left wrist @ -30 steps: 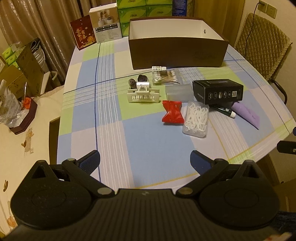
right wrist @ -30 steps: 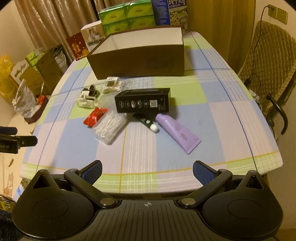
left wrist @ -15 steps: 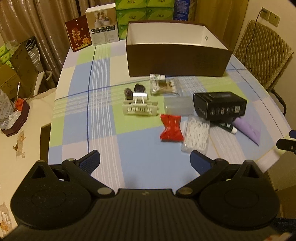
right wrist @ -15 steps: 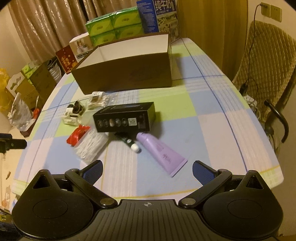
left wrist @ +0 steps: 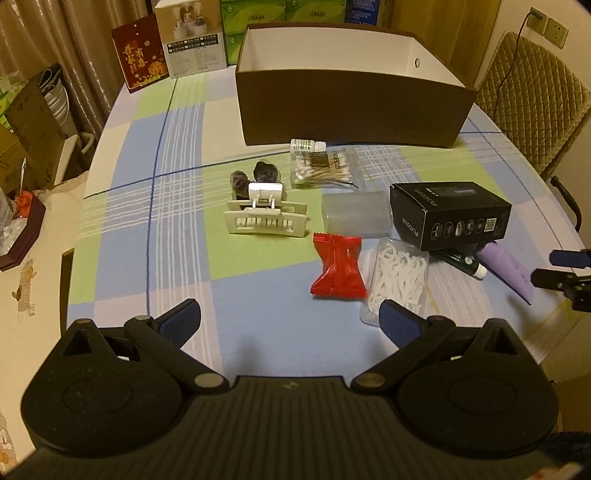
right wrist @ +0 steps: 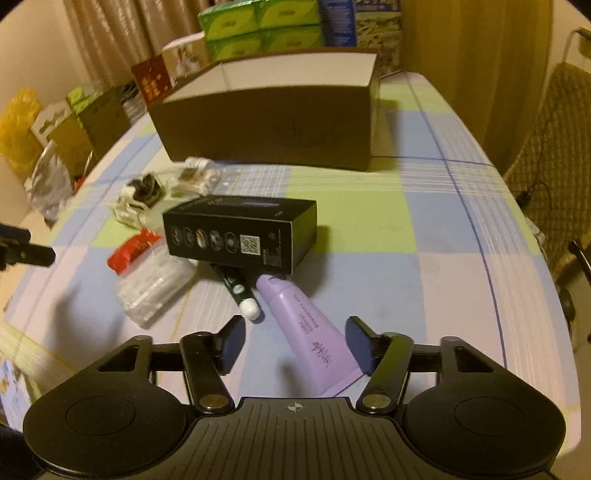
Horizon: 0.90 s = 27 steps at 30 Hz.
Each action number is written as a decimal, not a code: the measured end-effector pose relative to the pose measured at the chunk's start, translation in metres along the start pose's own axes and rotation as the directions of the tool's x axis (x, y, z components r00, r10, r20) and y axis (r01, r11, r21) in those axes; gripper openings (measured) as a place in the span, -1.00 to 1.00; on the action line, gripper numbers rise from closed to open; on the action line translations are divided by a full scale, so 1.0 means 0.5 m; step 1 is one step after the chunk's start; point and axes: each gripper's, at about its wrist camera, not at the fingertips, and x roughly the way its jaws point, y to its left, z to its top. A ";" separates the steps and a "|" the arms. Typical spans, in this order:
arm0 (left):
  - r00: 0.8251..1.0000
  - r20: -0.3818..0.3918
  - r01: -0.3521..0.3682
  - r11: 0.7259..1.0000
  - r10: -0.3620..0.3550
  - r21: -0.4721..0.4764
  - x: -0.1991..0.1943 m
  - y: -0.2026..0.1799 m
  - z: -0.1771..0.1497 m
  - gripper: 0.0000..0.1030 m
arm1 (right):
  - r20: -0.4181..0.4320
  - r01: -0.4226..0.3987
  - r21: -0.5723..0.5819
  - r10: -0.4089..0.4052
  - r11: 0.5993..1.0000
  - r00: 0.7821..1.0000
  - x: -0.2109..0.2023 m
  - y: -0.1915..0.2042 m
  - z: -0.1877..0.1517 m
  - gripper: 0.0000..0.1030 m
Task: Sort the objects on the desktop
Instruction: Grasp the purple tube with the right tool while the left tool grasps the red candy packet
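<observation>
A big brown open box (left wrist: 351, 107) stands at the back of the checked table. In front of it lie a white hair clip (left wrist: 265, 218), cotton swabs (left wrist: 323, 168), a frosted case (left wrist: 355, 214), a red packet (left wrist: 338, 271), a floss-pick box (left wrist: 400, 277), a black carton (left wrist: 450, 214), a small green tube (right wrist: 238, 290) and a purple tube (right wrist: 308, 330). My left gripper (left wrist: 290, 319) is open over the near table, apart from everything. My right gripper (right wrist: 295, 341) is open with its fingers on either side of the purple tube's flat end.
Green tissue packs (left wrist: 255, 14), a red card (left wrist: 138, 51) and a white carton (left wrist: 194, 40) stand behind the brown box. A quilted chair (left wrist: 535, 99) is at the right. Bags and boxes (right wrist: 55, 129) crowd the left side of the table.
Both grippers have moved forward toward the objects. The right gripper has dropped lower and narrowed its opening, and its fingers now flank the purple tube.
</observation>
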 end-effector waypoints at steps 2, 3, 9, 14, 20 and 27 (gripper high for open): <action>1.000 -0.005 0.006 1.000 -0.006 -0.006 0.012 0.000 0.002 0.93 | -0.011 0.002 -0.032 -0.002 0.999 1.000 0.020 -0.005 0.005 0.05; 1.000 -0.011 0.004 1.000 -0.004 -0.012 0.017 0.001 0.003 0.92 | -0.014 0.000 -0.049 -0.001 0.999 1.000 0.029 -0.007 0.006 0.03; 1.000 -0.031 -0.004 1.000 0.004 -0.031 0.039 0.001 0.003 0.92 | -0.050 -0.010 -0.126 0.004 0.992 0.999 0.070 -0.017 0.004 0.00; 0.999 -0.049 -0.010 0.999 0.008 -0.041 0.053 -0.002 0.002 0.92 | -0.071 -0.026 -0.157 0.015 0.987 0.997 0.087 -0.022 -0.005 -0.23; 0.998 -0.062 -0.009 0.999 0.007 -0.032 0.072 -0.009 0.003 0.92 | -0.094 -0.038 -0.135 0.026 0.990 0.995 0.067 -0.043 -0.016 -0.32; 0.997 -0.070 0.015 1.000 -0.017 -0.018 0.095 -0.022 0.009 0.91 | -0.095 0.060 -0.037 -0.064 0.998 0.993 0.026 -0.106 -0.038 -0.32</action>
